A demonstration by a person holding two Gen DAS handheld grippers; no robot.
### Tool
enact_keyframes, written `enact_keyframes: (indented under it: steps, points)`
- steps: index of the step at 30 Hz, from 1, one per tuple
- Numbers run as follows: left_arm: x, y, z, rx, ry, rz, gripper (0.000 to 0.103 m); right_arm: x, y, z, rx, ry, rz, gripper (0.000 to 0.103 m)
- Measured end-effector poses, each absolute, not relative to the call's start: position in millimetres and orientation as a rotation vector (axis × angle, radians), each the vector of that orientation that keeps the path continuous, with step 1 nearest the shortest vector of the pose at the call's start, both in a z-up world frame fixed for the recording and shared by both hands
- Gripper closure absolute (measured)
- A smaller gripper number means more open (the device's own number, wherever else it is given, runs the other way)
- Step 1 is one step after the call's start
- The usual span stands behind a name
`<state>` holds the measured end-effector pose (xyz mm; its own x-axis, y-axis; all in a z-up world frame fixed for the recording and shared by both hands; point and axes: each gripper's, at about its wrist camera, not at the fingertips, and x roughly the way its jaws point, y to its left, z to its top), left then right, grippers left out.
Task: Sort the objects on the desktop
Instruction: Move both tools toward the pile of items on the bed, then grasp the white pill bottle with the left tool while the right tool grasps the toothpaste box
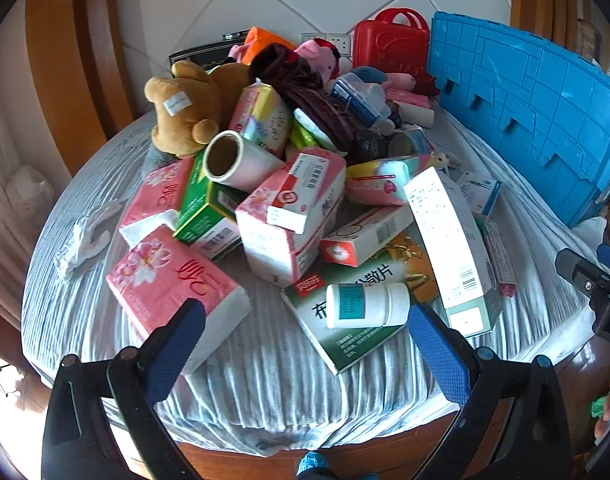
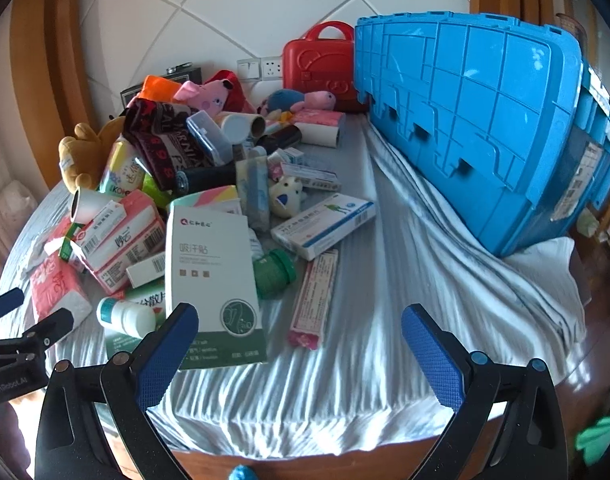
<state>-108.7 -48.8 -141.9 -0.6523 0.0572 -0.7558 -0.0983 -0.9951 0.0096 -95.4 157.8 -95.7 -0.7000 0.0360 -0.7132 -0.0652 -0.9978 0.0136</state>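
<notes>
A heap of household things covers a table draped in a pale striped cloth (image 2: 385,280). The left gripper (image 1: 305,332) hangs over the near edge with its 2 blue-padded fingers spread wide and nothing between them. The right gripper (image 2: 299,330) is held likewise, fingers wide apart and empty, above bare cloth.

Just ahead of the left gripper, a white pill bottle (image 1: 367,305) with a teal label lies on its side on top of a flat green and white medicine box (image 1: 345,344). To its left a pink tissue pack (image 1: 173,280) lies near the left finger, and a second one sits behind it. A tall white box (image 2: 213,276) with a dark green base leans on the heap (in the right wrist view it sits just ahead of the left finger pad). A green-capped bottle (image 2: 273,272) lies on its side beside that box, and a long pink carton (image 2: 314,300) rests flat on the cloth to its right.

Farther back are a clear film roll (image 1: 241,160), a brown plush bear (image 1: 185,108), a pink plush pig (image 2: 213,92) and a dark patterned cloth (image 2: 165,144). A red carry case (image 2: 321,64) stands against the tiled wall. A large blue crate (image 2: 485,120) lies tipped on the right side of the table, well apart from the heap.
</notes>
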Motion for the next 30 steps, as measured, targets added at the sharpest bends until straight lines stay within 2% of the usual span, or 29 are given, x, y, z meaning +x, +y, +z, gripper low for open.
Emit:
enact_keyframes:
  steps: [3,6,11,12,13,15,18,20,22,23,30]
  points:
    - [-121.1,-35.4,-156.4,-1.292,0.085,2.735,0.001,-97.3,168.6,-100.6,-1.209,0.080,2.821,0.000]
    - [-128.7,-26.2,-173.6,-1.333,0.093,2.692,0.007,-101.8,175.0,-108.0,-1.227,0.079,2.797,0.001]
    - [-139.2,-16.7,-195.2,-1.367,0.144,2.674,0.014,-115.7,179.9,-129.0,-1.308,0.098,2.767,0.015]
    - [-141.8,-17.4,-198.3,-1.376,0.142,2.673,0.016,-118.6,180.5,-133.5,-1.327,0.103,2.762,0.022]
    - [-144.3,-18.6,-200.9,-1.381,0.136,2.671,0.021,-121.6,180.8,-137.7,-1.344,0.107,2.752,0.029]
    - [-148.5,-20.6,-204.6,-1.380,0.122,2.655,0.029,-127.0,181.4,-146.0,-1.379,0.125,2.732,0.035]
    - [-151.7,-20.0,-202.9,-1.349,0.137,2.659,0.043,-135.4,183.4,-156.3,-1.422,0.157,2.712,0.040]
    - [-153.1,-18.7,-201.8,-1.337,0.154,2.661,0.044,-141.9,183.8,-162.3,-1.444,0.169,2.706,0.044]
    - [-154.1,-17.5,-202.3,-1.333,0.160,2.657,0.044,-149.8,184.6,-167.8,-1.467,0.174,2.691,0.055]
    - [-154.0,-17.0,-202.7,-1.329,0.162,2.658,0.044,-153.4,185.1,-170.5,-1.479,0.184,2.683,0.057]
    - [-152.4,-17.5,-202.1,-1.333,0.153,2.668,0.044,-169.9,184.4,-181.6,-1.529,0.200,2.684,0.059]
